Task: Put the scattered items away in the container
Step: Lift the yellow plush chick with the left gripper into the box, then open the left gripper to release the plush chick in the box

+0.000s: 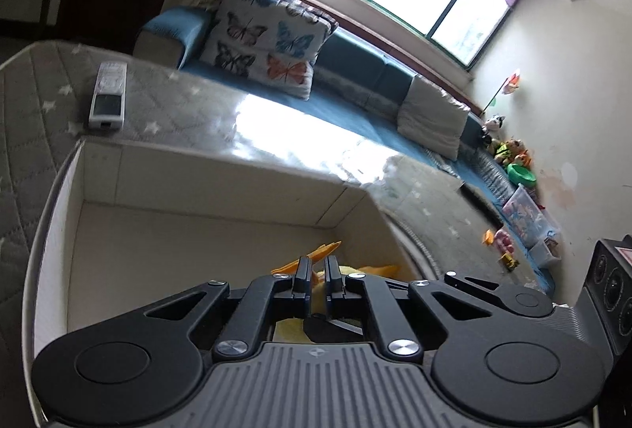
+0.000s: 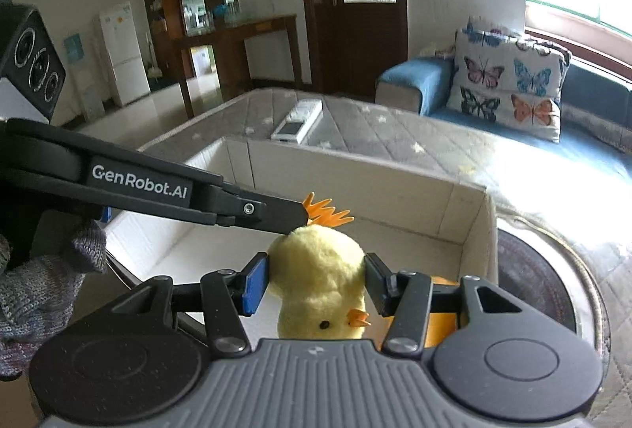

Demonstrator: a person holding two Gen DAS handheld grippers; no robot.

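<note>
**Soft chick held by both grippers above the box**

Nearest to the right wrist camera, the right gripper [image 2: 316, 284] holds the yellow plush chick [image 2: 318, 282] by its round body, one pad on each side. The toy hangs head down, with beak and eye toward the camera. It looks very light and soft, so I judge it will squash and not slip; the thick body is the safest place to take hold, and nothing on it can break.

A little farther, the left gripper [image 1: 316, 276] is nearly closed and pinches the thin orange feet [image 2: 326, 213] of the chick, a weaker hold because this part is small and floppy.

Under the toy is the open white cardboard box [image 2: 355, 183], which stands on the desk [image 2: 367, 120]. Beyond the box, a white remote control [image 2: 297, 121] lies on the desk, well apart from both grippers.
</note>
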